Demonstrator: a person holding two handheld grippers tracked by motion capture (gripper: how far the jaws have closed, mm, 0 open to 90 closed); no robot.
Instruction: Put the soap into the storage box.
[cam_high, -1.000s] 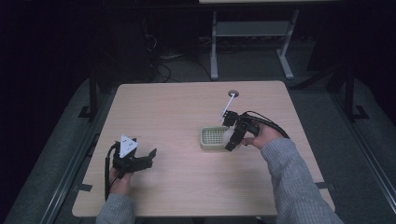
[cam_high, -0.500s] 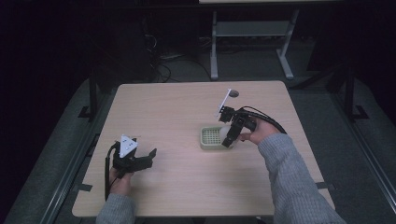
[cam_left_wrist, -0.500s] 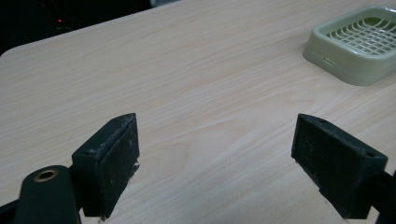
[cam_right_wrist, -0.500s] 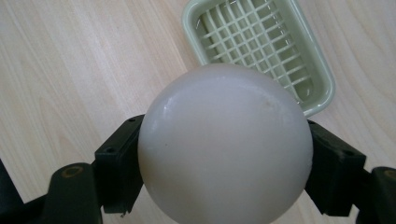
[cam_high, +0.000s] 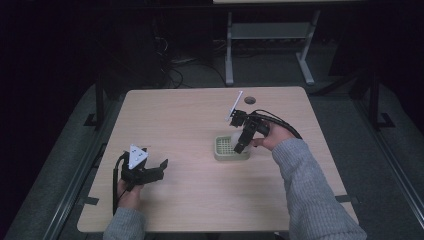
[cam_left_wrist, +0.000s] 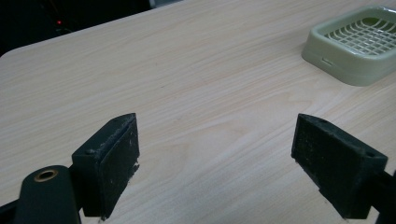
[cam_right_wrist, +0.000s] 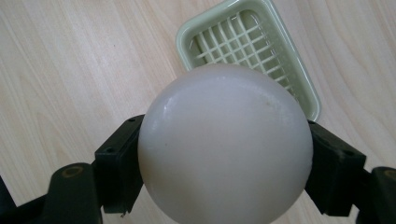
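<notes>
Right gripper (cam_right_wrist: 224, 158): jaws clamped on a white ball (cam_right_wrist: 225, 144), held above the green slatted tray (cam_high: 231, 148) at table centre-right. Left gripper (cam_left_wrist: 215, 163): jaws spread, ungrasping, over bare table (cam_high: 185, 120) at the tray's 8 o'clock.

Grey knit sleeves (cam_high: 310, 185) on both forearms. Left tool (cam_high: 145, 172): black body, grey three-cornered plate on top, black cable trailing. Right tool (cam_high: 241, 145): black, white plate, looped black cable. Jaw pads flat, black, scuffed; brass-coloured pivot rivet (cam_left_wrist: 45, 175) and small screw holes.
</notes>
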